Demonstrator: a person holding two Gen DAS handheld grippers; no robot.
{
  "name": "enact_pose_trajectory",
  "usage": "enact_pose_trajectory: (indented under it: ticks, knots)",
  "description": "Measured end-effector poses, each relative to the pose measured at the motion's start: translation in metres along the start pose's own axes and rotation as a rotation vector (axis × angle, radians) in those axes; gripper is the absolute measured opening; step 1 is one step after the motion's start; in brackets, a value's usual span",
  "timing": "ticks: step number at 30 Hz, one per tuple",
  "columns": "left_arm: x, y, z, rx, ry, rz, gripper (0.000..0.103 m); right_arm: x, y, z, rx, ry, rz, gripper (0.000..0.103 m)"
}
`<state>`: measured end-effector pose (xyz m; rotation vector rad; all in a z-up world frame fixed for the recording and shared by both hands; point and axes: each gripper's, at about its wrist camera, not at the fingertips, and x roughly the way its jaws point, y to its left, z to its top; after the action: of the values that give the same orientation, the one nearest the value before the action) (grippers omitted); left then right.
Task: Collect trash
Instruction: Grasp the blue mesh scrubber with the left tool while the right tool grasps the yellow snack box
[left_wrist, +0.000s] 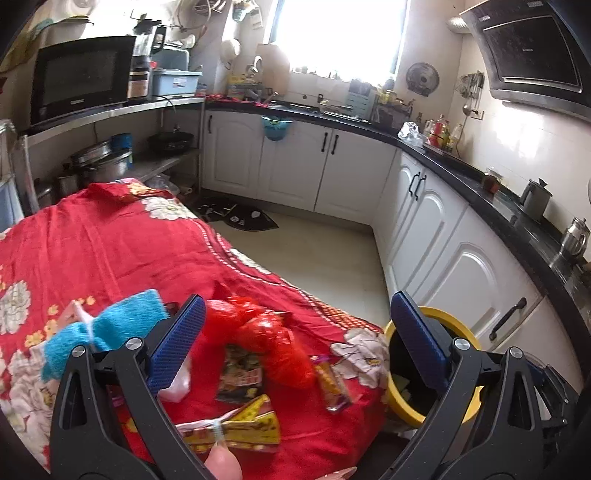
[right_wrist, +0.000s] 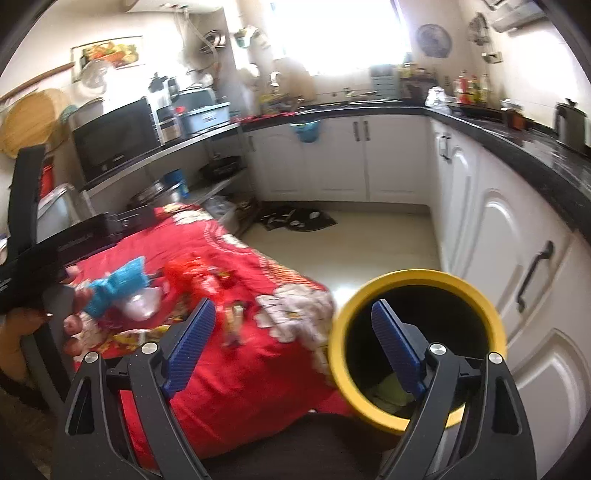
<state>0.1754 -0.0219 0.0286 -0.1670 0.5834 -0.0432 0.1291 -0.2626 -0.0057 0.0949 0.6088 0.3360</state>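
Kitchen bkgd: black microwave (left_wrist: 79, 79) on steel shelf at left, blender (left_wrist: 146, 55) & blue-grey plastic bin (left_wrist: 175, 79) just beside it. Lower shelf holds steel pots (left_wrist: 101, 162) & a dark pan (left_wrist: 171, 142). Black countertop (left_wrist: 454, 166) runs in an L over white cabinets (left_wrist: 295, 166) w/ black handles. Range hood (left_wrist: 532, 55) upper right; steel kettle (left_wrist: 535, 197) & a 2nd steel pot (left_wrist: 574, 236) on the counter below it. Bright window (left_wrist: 340, 33) at centre. Dark floor mat (left_wrist: 236, 216) on pale tile. Small blue hanging bin (left_wrist: 275, 127) on a cabinet door.
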Motion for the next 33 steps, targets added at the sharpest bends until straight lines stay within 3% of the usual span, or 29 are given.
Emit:
enact_pose_trajectory:
  ticks: [14, 24, 33]
  knots:
    - [-0.024, 0.066, -0.007, -0.055, -0.027, 0.105, 0.092, 0.034, 0.070, 0.001, -0.093, 0.089, 0.161, 0.084]
    - [-0.038, 0.135, -0.019, -0.111, -0.013, 0.202, 0.092, 0.086, 0.100, -0.014, -0.117, 0.232, 0.265, 0.084]
    - [-0.036, 0.188, -0.041, -0.199, 0.037, 0.176, 0.092, 0.133, 0.114, -0.024, -0.090, 0.348, 0.380, 0.084]
